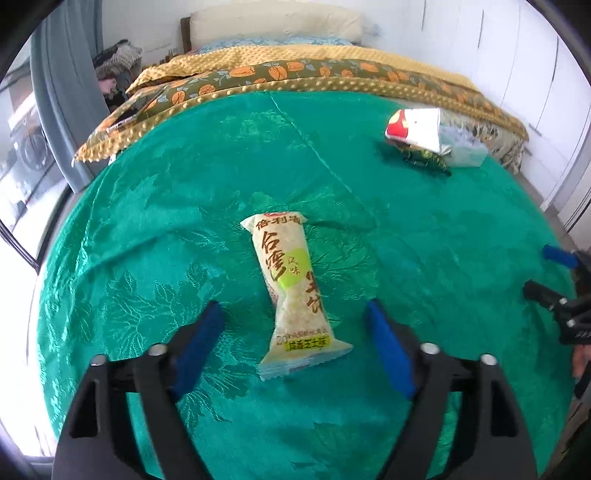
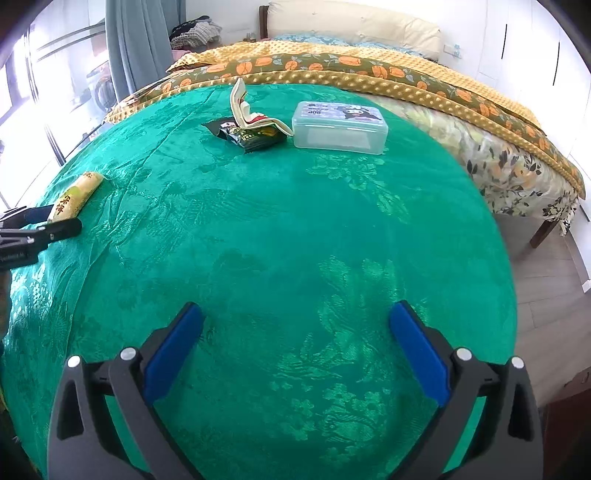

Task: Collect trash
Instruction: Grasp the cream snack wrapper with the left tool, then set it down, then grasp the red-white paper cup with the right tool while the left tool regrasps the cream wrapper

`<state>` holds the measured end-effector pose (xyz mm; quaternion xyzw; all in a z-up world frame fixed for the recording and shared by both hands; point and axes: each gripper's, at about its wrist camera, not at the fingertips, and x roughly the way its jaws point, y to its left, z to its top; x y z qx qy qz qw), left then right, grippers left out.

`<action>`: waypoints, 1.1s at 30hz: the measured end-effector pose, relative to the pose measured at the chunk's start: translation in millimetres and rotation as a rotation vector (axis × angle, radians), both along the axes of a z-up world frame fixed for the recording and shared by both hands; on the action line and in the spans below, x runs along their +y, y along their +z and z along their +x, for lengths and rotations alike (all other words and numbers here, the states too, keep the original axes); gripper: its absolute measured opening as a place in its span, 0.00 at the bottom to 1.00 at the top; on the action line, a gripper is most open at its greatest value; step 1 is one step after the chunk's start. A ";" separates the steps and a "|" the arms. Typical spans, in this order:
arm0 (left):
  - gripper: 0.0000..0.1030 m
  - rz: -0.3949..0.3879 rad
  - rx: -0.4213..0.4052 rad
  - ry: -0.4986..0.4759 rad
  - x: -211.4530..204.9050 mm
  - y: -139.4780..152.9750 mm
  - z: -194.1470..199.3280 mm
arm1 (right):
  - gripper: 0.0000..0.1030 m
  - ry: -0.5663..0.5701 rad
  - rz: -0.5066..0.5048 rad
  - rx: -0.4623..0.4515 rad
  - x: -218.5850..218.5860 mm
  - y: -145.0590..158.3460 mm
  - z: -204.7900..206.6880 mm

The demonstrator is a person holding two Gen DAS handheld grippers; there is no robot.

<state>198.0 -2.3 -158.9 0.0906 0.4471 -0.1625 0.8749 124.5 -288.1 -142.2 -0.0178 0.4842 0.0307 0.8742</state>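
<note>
A long yellow snack wrapper (image 1: 291, 291) lies on the green bedspread (image 1: 147, 229). My left gripper (image 1: 293, 314) is open, its blue fingers on either side of the wrapper's near end, not touching it. The wrapper also shows in the right wrist view (image 2: 75, 195), far left, beside the left gripper (image 2: 51, 221). A red-and-white wrapper (image 2: 251, 110) and a dark green wrapper (image 2: 251, 134) lie at the far side next to a clear plastic box (image 2: 340, 127). My right gripper (image 2: 295, 317) is open and empty above bare bedspread; it shows at the left wrist view's right edge (image 1: 550, 273).
A yellow dotted blanket with an orange-patterned band (image 2: 332, 70) lies folded across the bed beyond the bedspread. Pillows (image 2: 354, 26) sit at the headboard. A grey curtain (image 2: 140, 40) hangs at the left. Wooden floor (image 2: 546, 266) lies to the right of the bed.
</note>
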 end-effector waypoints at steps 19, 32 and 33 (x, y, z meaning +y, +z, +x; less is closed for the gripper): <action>0.95 -0.004 0.015 -0.013 1.7 -5.1 3.2 | 0.82 0.161 -0.069 -0.101 55.9 46.4 79.3; 0.95 -0.004 0.015 -0.013 2.0 -4.9 3.5 | 0.07 0.077 0.075 -0.015 60.4 57.8 156.7; 0.95 -0.004 0.015 -0.013 1.9 -5.0 3.4 | 0.07 0.058 0.164 -0.025 54.9 69.4 144.7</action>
